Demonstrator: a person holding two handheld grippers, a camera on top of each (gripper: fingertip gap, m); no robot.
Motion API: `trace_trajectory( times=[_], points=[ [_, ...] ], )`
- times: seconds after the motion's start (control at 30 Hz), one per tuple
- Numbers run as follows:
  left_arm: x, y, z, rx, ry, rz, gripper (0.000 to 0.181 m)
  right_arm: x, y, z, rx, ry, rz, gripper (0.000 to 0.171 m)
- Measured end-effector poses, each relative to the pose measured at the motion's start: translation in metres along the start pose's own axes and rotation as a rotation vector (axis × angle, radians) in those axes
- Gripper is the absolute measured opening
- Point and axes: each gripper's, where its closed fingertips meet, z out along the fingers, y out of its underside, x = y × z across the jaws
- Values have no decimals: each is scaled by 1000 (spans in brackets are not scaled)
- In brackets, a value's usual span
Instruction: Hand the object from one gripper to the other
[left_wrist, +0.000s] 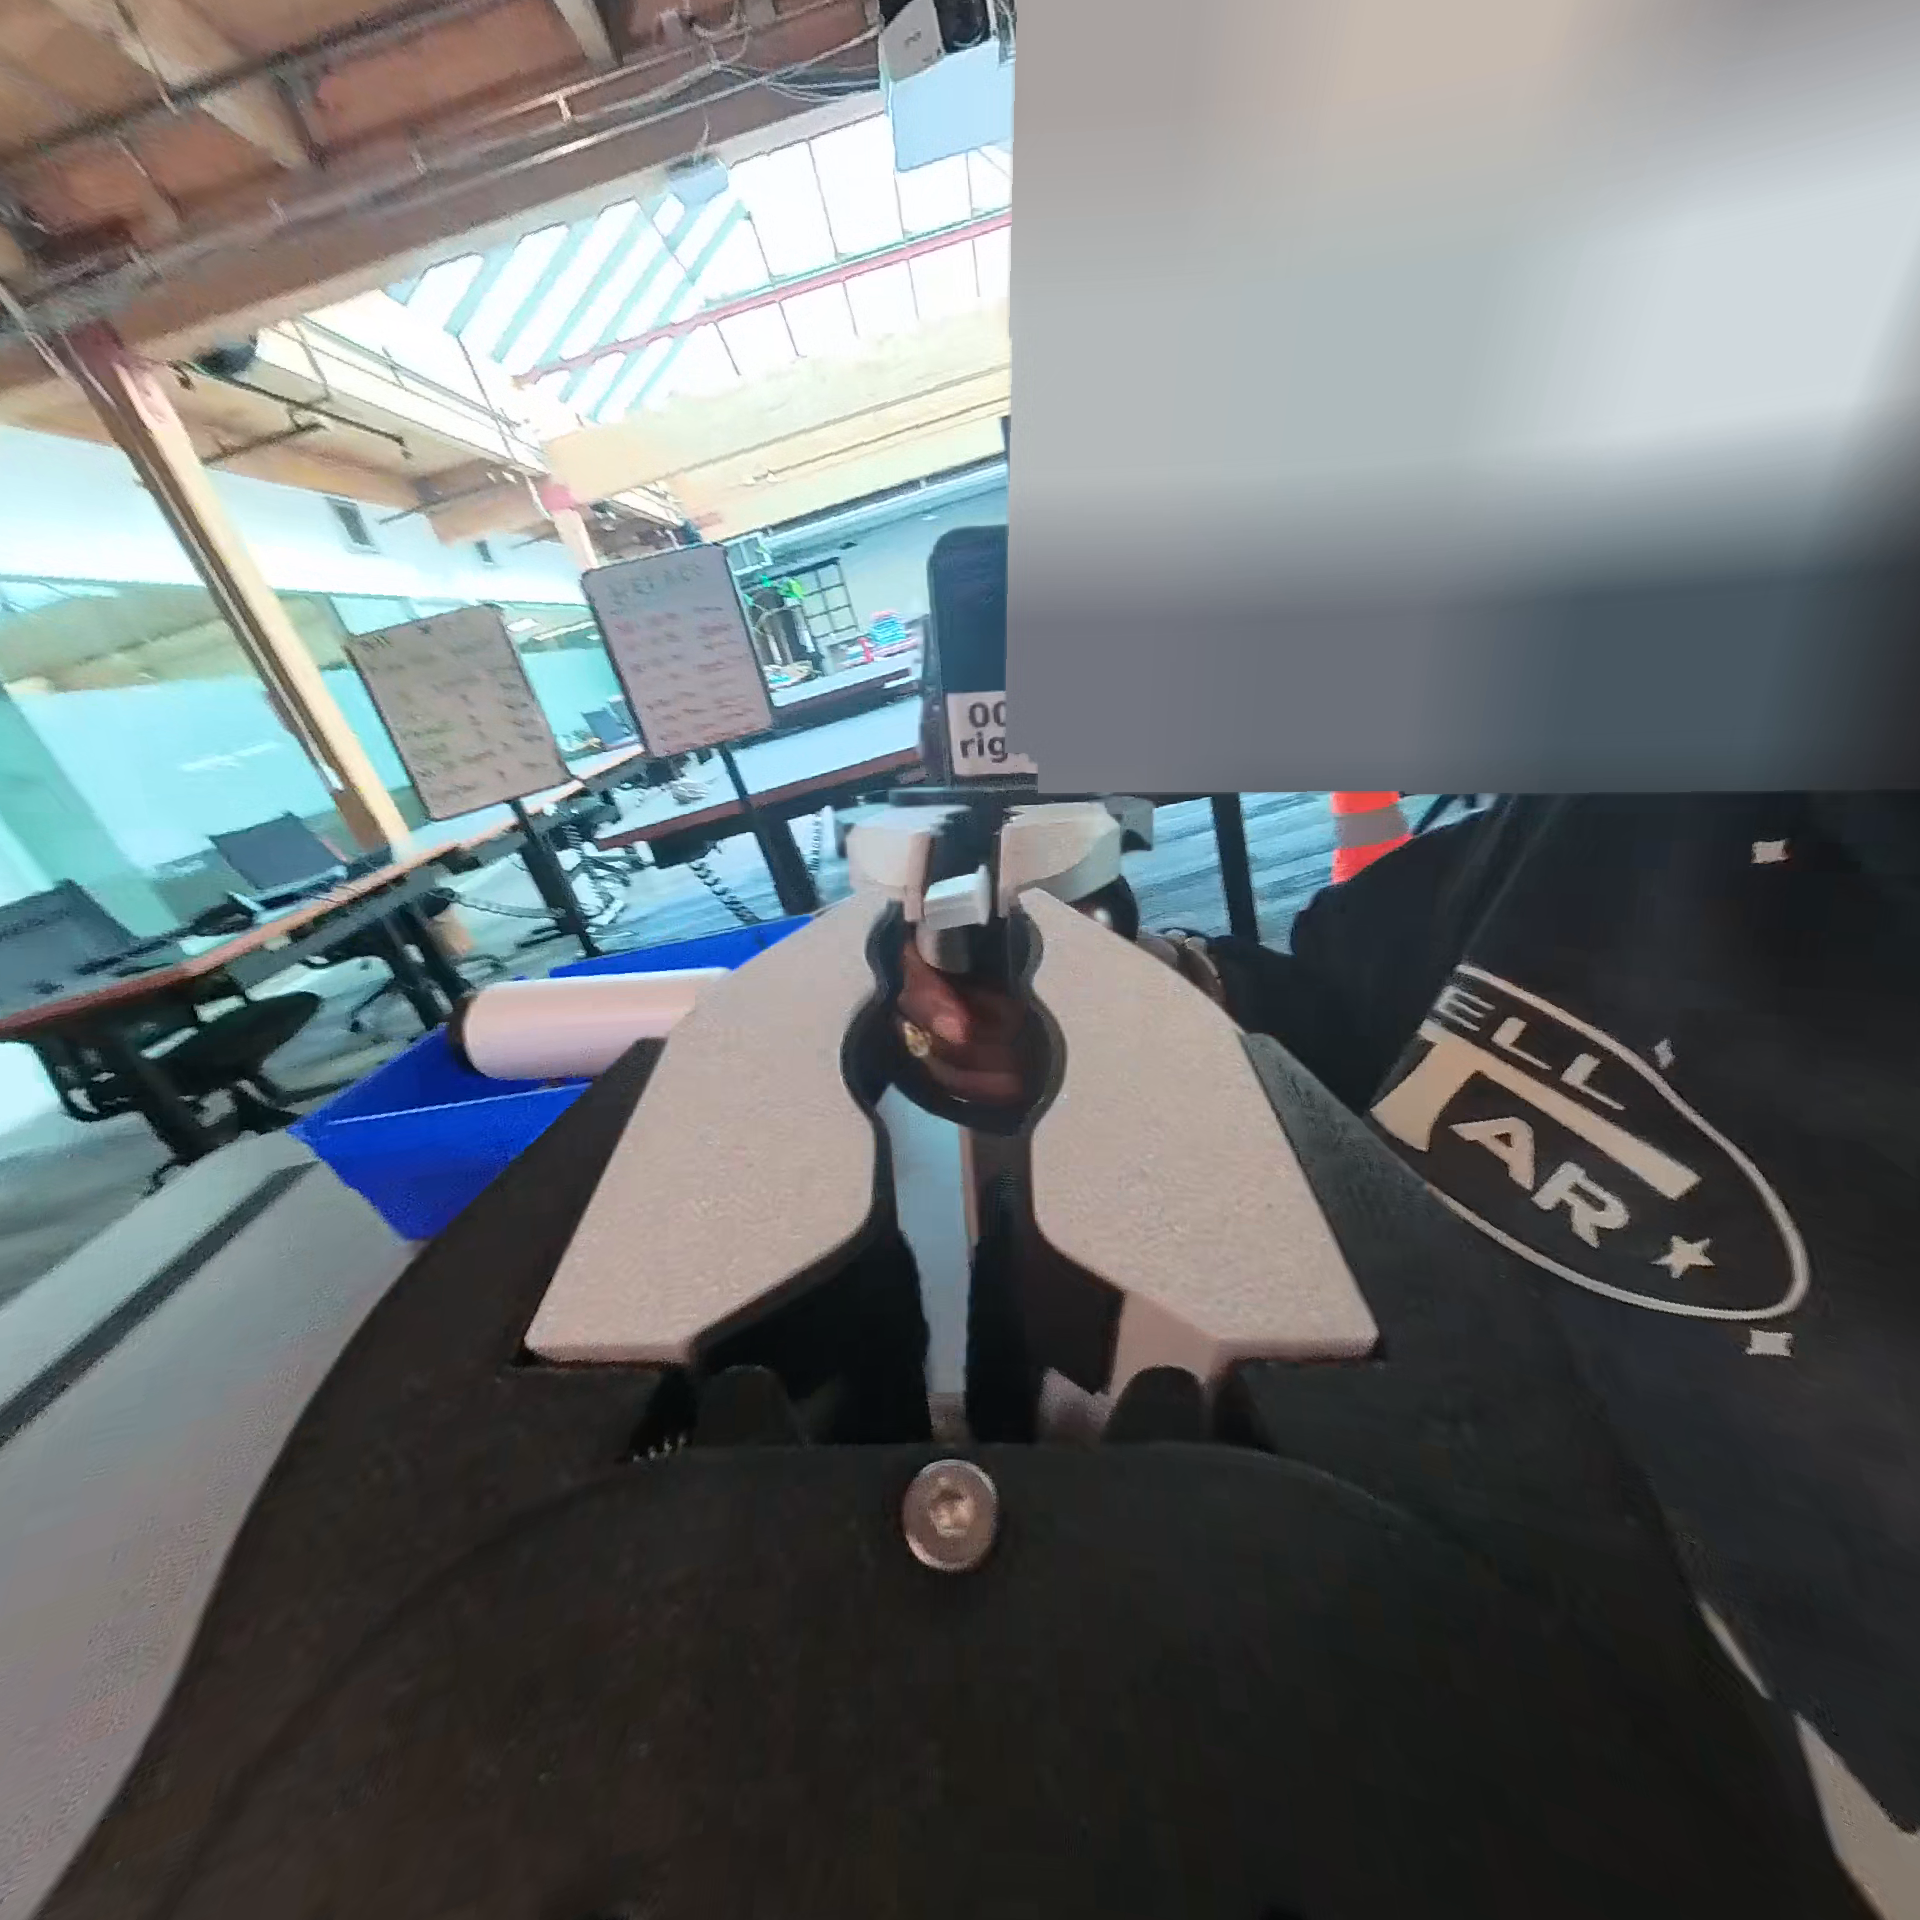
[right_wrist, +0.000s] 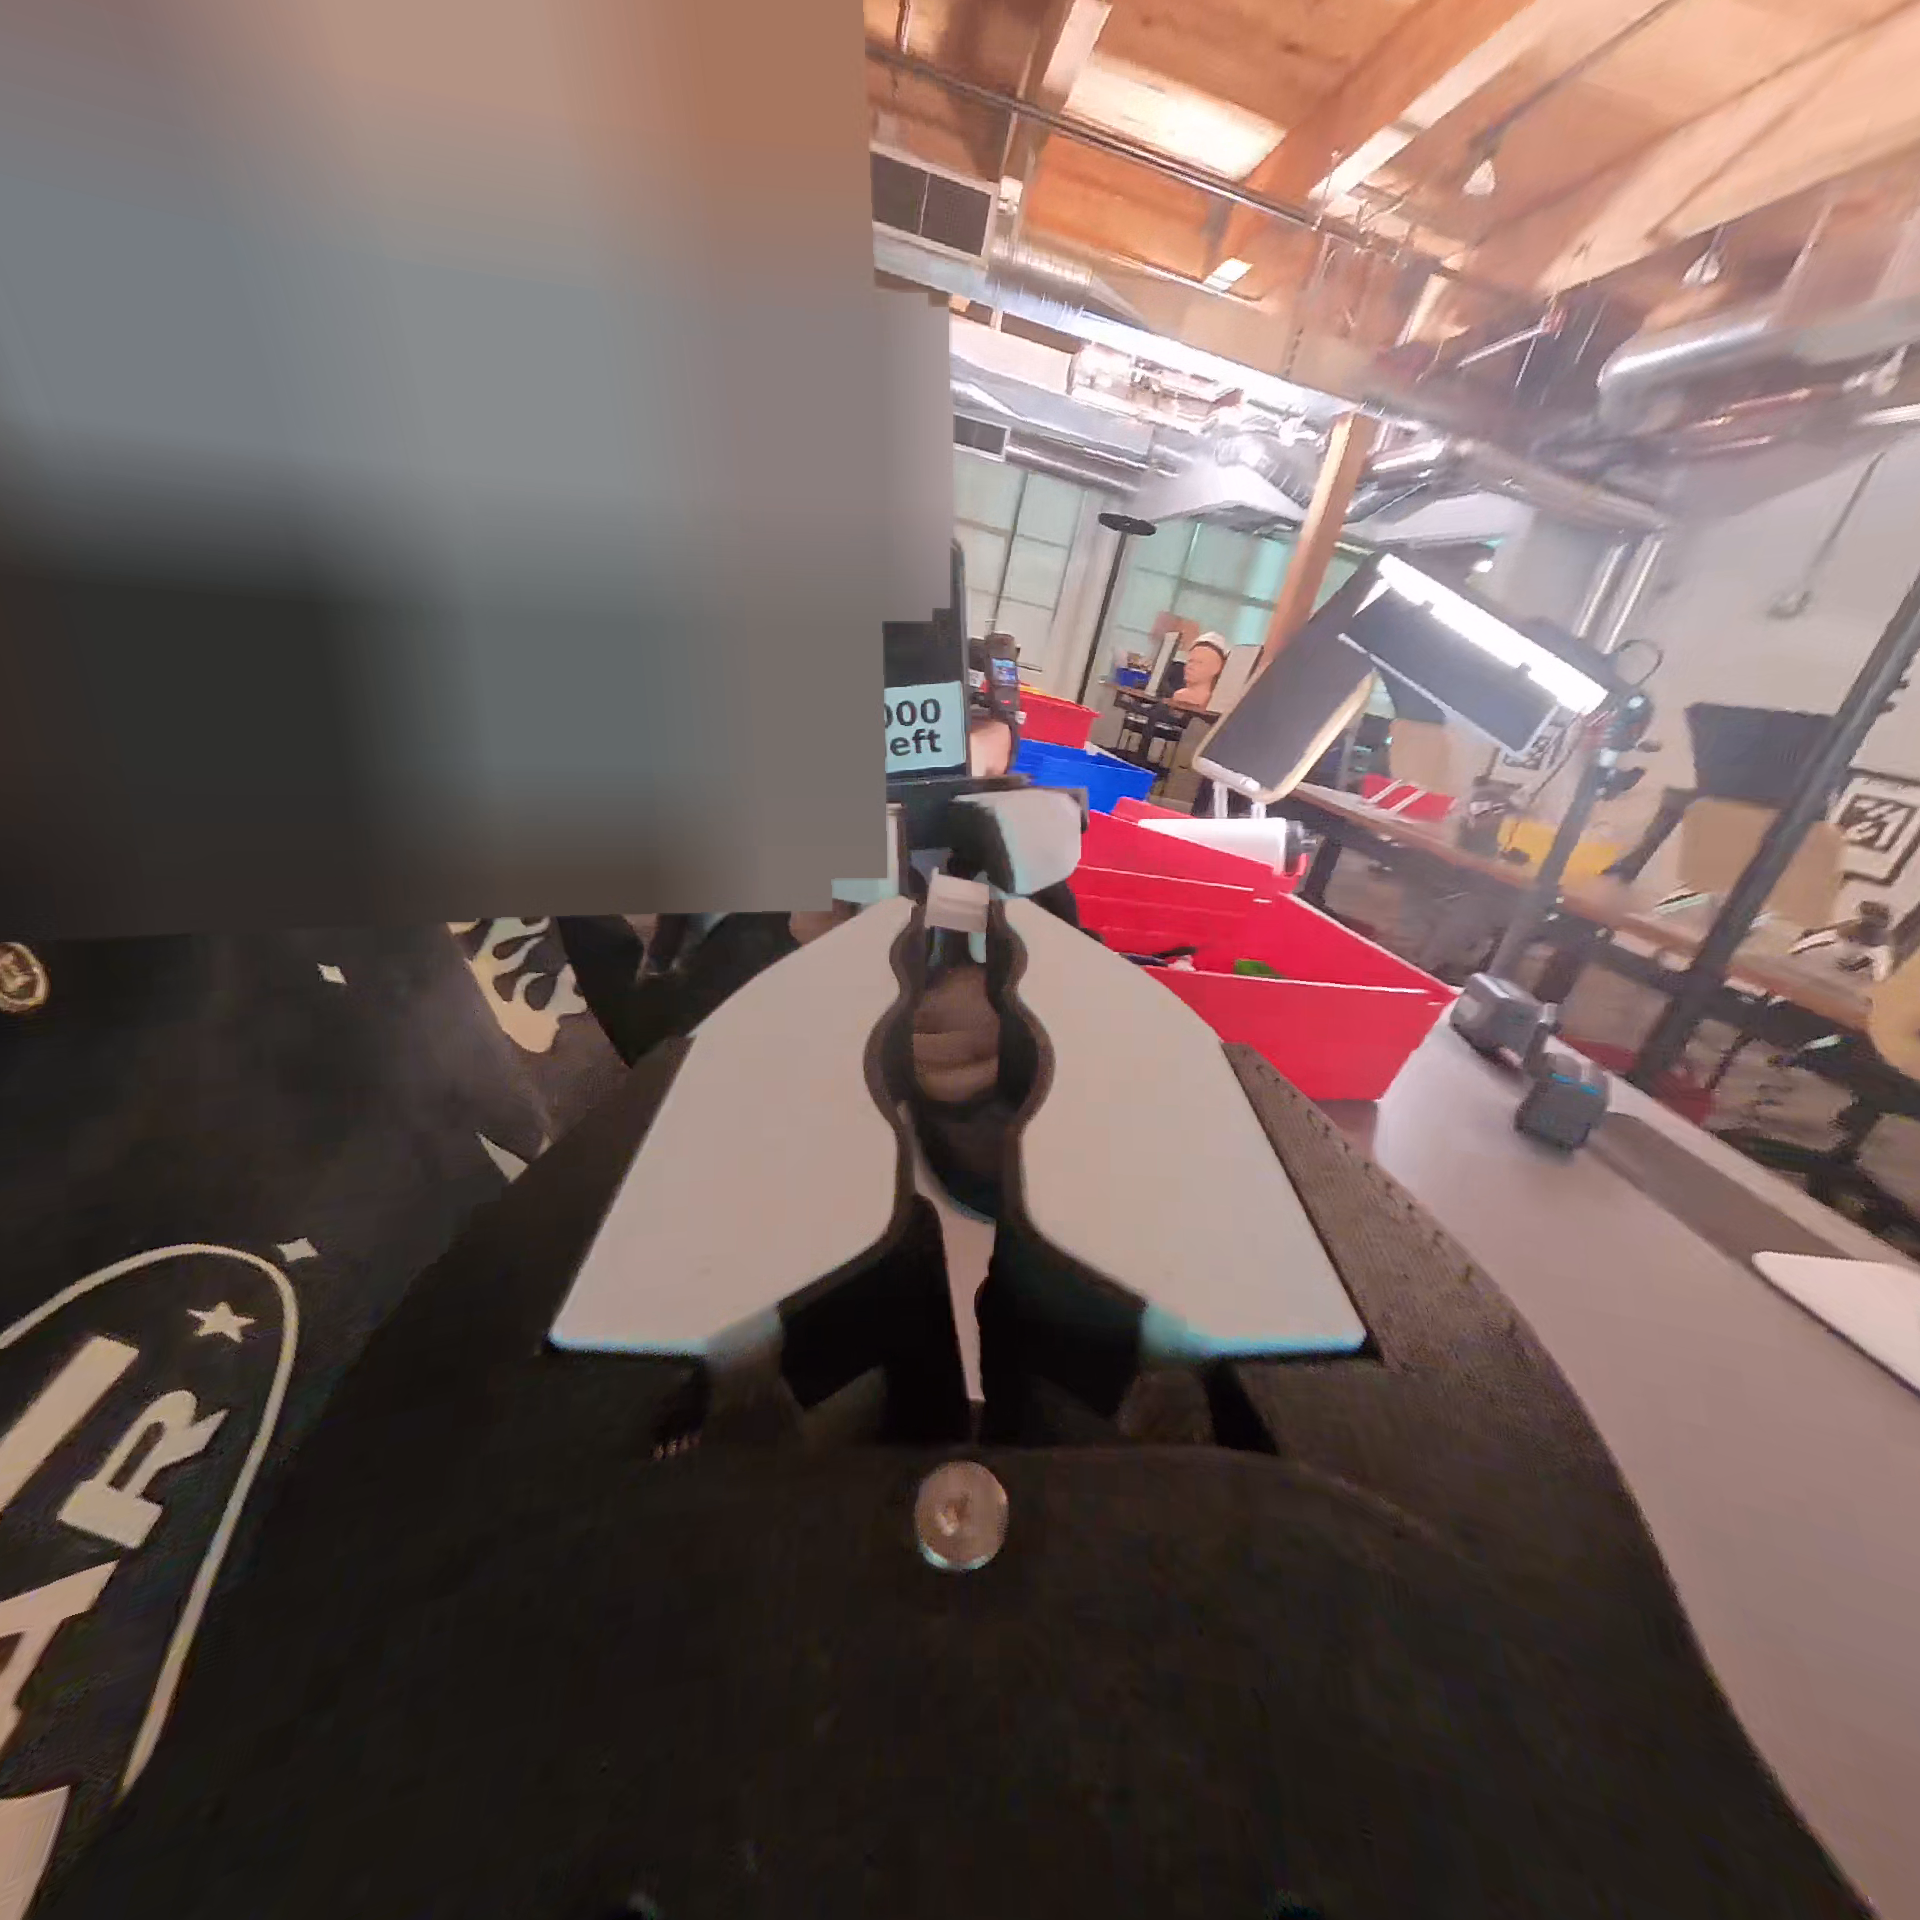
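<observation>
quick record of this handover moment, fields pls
object: small white piece, in the air between both tools' tips
left hand-held gripper: appears closed on the piece
right hand-held gripper: tip to tip with the left, appears closed on it too
behind, left wrist view: blue bin, white roll
behind, right wrist view: red bin

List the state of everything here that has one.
left gripper, shut on the small white piece
right gripper, shut on the same piece
small white piece, gripped by both at once
white roll, lying on its side across the blue bin
light panel, lit
</observation>
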Motion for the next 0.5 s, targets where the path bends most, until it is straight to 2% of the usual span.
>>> trace_trajectory(
  times=[0.3,0.37,0.5],
  points=[
    [4,1,1,7,26,31,11,-4,1,2,-6,-7,-32,11],
    [3,1,-1,8,13,143,10,-4,2,3,-16,-24,62,11],
    [-1,8,-3,-60,-68,485,10,-5,2,1,3,-165,472,18]
  ],
)
